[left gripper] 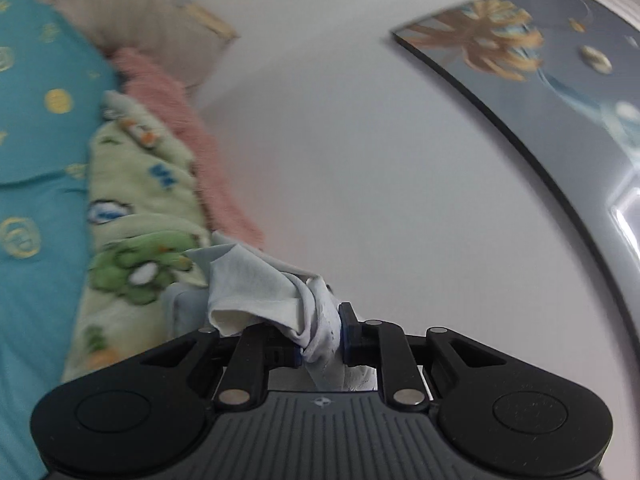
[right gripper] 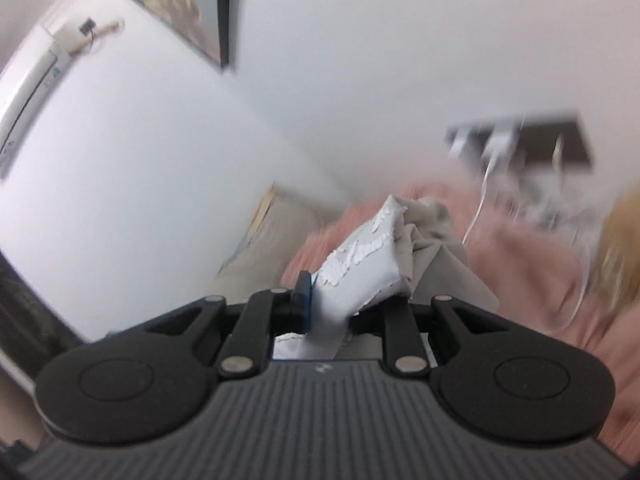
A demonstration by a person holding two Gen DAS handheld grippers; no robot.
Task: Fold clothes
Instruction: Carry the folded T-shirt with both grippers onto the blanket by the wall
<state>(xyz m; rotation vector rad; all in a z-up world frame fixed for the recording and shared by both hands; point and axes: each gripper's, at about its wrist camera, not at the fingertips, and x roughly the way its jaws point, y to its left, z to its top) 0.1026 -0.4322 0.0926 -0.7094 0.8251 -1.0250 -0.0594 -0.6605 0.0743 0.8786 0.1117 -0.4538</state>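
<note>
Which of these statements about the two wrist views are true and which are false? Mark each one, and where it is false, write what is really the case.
1. The left gripper has pale cloth pinched between its jaws. True.
2. The right gripper is empty, with its jaws wide apart. False: its jaws are closed on a bunch of pale fabric.
3. A framed picture hangs on the wall in the left wrist view. True.
4. The bedding at the left edge of the left wrist view is plain red. False: it is a turquoise sheet with yellow motifs.
5. A green patterned blanket lies beside the turquoise sheet. True.
</note>
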